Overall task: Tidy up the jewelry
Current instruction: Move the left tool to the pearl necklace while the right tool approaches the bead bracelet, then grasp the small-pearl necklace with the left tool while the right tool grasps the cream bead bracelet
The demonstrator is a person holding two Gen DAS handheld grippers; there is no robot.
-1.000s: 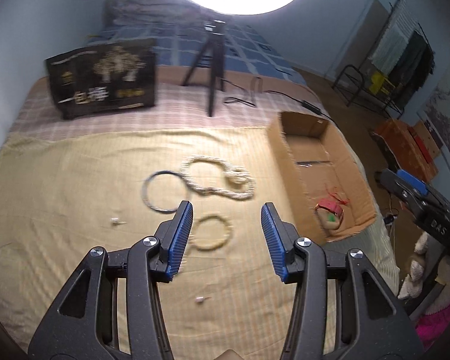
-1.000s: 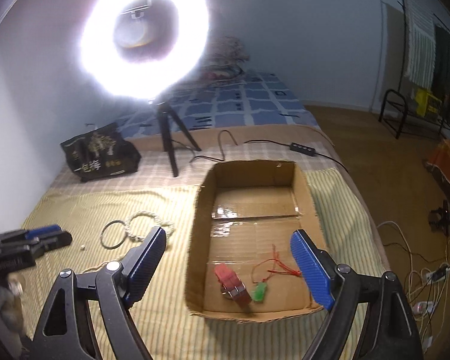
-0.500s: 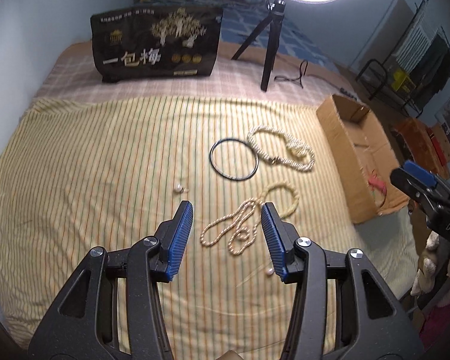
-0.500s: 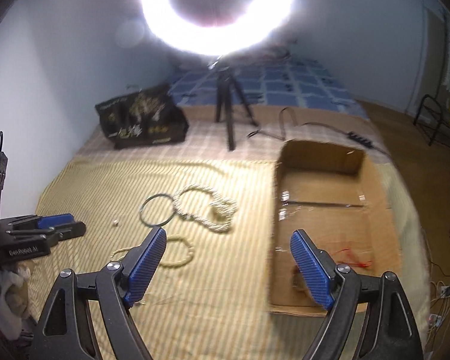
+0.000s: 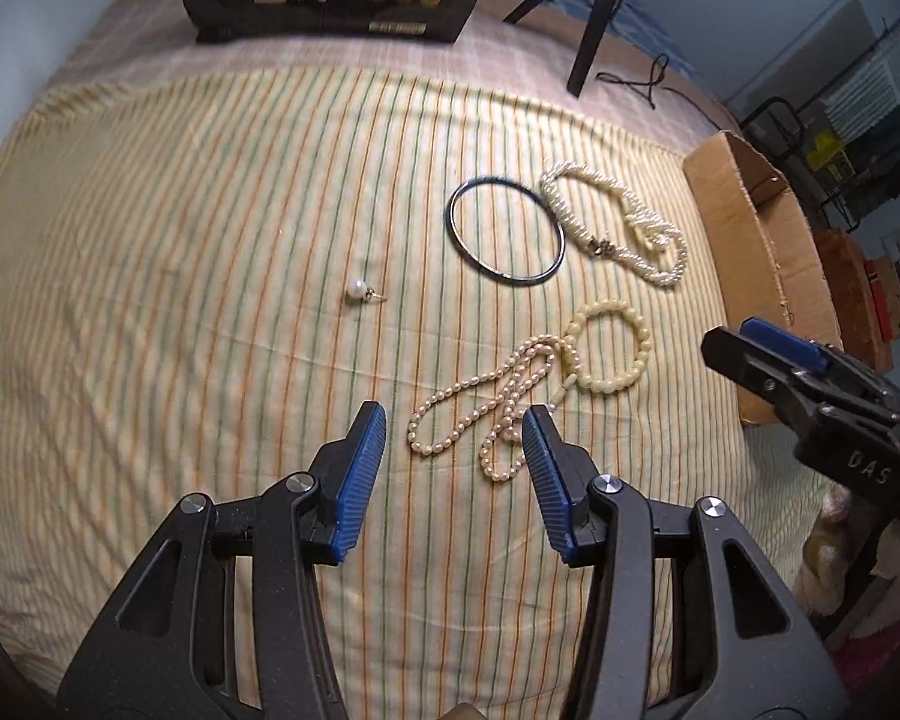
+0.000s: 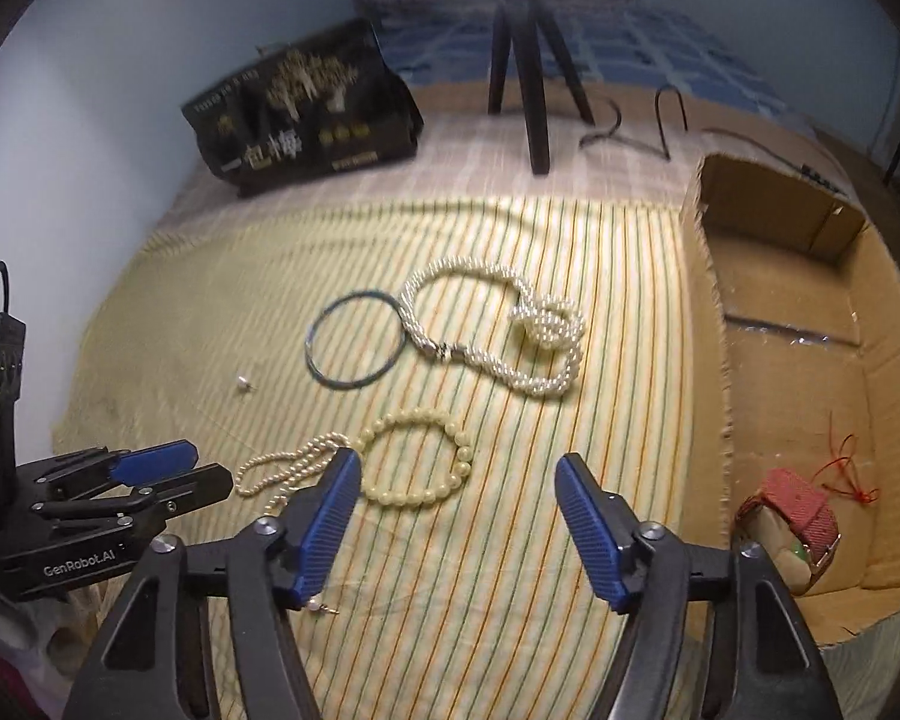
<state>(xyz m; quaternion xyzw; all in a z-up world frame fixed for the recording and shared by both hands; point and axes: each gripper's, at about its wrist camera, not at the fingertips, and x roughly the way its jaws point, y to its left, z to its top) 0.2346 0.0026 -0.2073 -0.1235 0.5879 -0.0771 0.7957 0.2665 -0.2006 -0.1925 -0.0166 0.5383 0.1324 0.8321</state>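
Note:
On the striped cloth (image 5: 180, 240) lie a dark bangle (image 5: 505, 232), a thick white pearl necklace (image 5: 615, 228), a cream bead bracelet (image 5: 609, 354), a thin pearl strand (image 5: 480, 414) and a pearl earring (image 5: 359, 289). My left gripper (image 5: 453, 438) is open and empty, low over the thin strand's near end. My right gripper (image 6: 457, 489) is open and empty, just in front of the bead bracelet (image 6: 417, 459). The bangle (image 6: 354, 348), thick necklace (image 6: 498, 330) and thin strand (image 6: 288, 468) lie beyond. A second earring (image 6: 318, 605) lies by its left finger.
A cardboard box (image 6: 810, 372) at the right holds a red watch (image 6: 798, 522) and a red cord (image 6: 846, 474). A black gift bag (image 6: 306, 114) and a tripod (image 6: 528, 60) stand at the back. The box edge (image 5: 750, 228) shows in the left wrist view.
Both grippers have swung left and dropped closer to the cloth. The left one now sits over the thin strand; the right one has moved from the box to the bead bracelet.

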